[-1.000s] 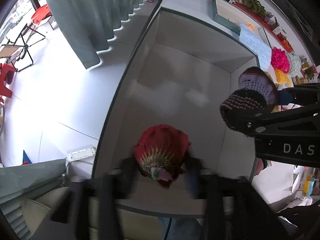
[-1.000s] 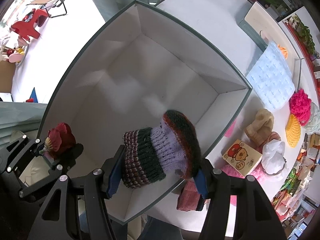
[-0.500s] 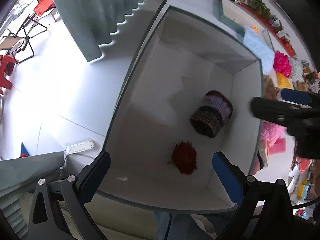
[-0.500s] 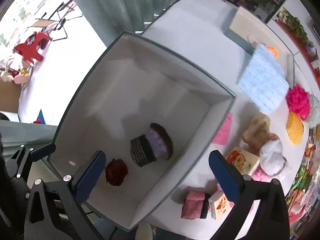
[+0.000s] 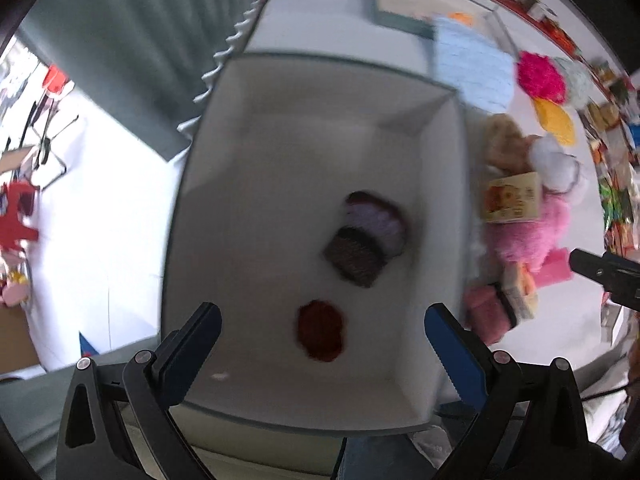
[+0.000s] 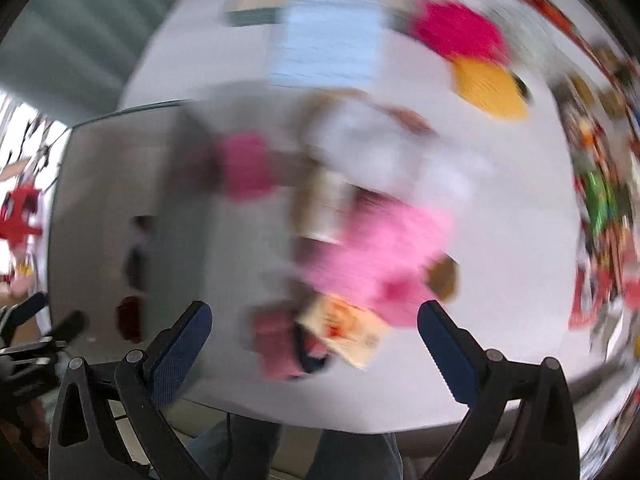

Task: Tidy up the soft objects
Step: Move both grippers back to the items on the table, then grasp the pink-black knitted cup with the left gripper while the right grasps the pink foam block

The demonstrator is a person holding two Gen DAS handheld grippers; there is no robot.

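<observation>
Both claws just opened wide, empty: left gripper (image 5: 322,344), right gripper (image 6: 314,340). Next: centre right over pink plush (image 6: 376,256) at 12 o'clock, descend straight.

Two knits (image 5: 366,238) inside box (image 5: 320,92)

Left gripper (image 5: 322,346): pointing down, jaws just opened wide, nothing between them. Right gripper (image 6: 314,338): pointing down, jaws just opened wide, empty.

White box (image 5: 248,184); red knit (image 5: 320,336); purple-and-brown striped knit (image 5: 366,238).
</observation>
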